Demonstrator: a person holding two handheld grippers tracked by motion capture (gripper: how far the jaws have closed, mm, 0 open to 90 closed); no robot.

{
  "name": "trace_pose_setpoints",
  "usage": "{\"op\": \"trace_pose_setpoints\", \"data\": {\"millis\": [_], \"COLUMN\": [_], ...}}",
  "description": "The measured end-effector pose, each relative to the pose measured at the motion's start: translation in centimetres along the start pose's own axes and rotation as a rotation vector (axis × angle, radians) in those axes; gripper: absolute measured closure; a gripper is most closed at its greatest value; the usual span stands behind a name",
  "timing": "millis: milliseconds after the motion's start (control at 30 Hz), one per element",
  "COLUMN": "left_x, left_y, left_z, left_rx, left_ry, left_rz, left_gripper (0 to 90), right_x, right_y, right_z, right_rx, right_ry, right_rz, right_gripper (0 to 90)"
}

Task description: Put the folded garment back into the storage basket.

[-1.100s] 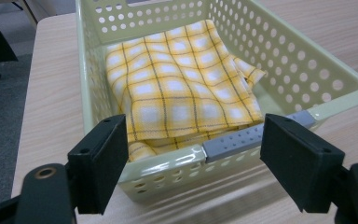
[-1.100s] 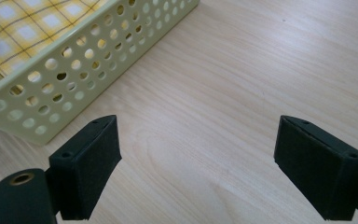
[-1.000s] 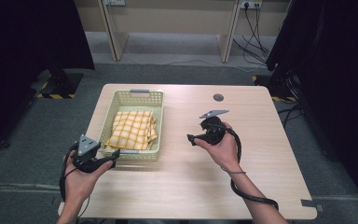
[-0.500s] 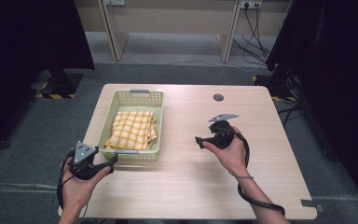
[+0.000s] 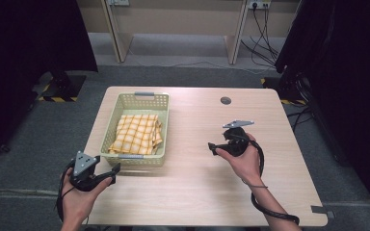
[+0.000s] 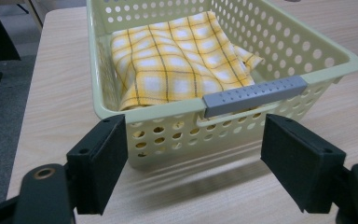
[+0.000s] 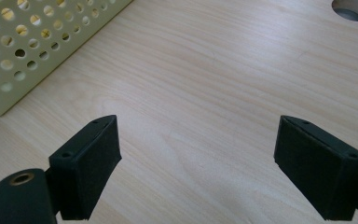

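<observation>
From the high view, both hands have drawn back toward the person's side of the bench (image 5: 270, 192) over the last second: the left claw (image 5: 114, 169) has slipped down and outward to the near left corner, just off the near end of the basket (image 5: 110, 130), and the right claw (image 5: 213, 147) has backed away from the middle of the bench to hang well apart from the basket on its right. The folded yellow checked cloth (image 5: 137, 134) lies flat inside the basket, untouched by either claw. In the left gripper view, the left claw (image 6: 193, 163) stands wide, empty, its jaws framing the basket's near wall (image 6: 168, 135) and grey handle (image 6: 254, 94), with the cloth (image 6: 177, 56) lying beyond the rim. In the right gripper view, the right claw (image 7: 198, 168) is likewise spread wide over bare wood, the basket's corner (image 7: 18, 51) off to one side. The retreat suggests the cloth is already stowed and the work about done.
</observation>
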State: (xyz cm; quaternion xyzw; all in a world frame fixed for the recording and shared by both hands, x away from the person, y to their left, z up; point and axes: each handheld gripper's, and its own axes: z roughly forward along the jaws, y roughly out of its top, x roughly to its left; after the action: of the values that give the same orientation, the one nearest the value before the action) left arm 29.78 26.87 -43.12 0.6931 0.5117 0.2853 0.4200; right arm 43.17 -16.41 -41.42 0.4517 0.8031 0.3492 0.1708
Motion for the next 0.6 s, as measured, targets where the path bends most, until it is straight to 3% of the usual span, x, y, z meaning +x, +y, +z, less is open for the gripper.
{"op": "trace_pose_setpoints", "data": {"millis": [600], "left_x": [0.0], "left_y": [-1.1], "left_z": [-0.5], "left_rx": [-0.012], "left_ry": [0.002], "left_rz": [-0.008], "left_gripper": [22.3], "right_x": [-1.6], "right_y": [-2.1], "right_z": [-1.3], "right_rx": [-0.012], "right_ry": [-0.032], "right_rz": [0.03], "right_gripper": [15.1]}}
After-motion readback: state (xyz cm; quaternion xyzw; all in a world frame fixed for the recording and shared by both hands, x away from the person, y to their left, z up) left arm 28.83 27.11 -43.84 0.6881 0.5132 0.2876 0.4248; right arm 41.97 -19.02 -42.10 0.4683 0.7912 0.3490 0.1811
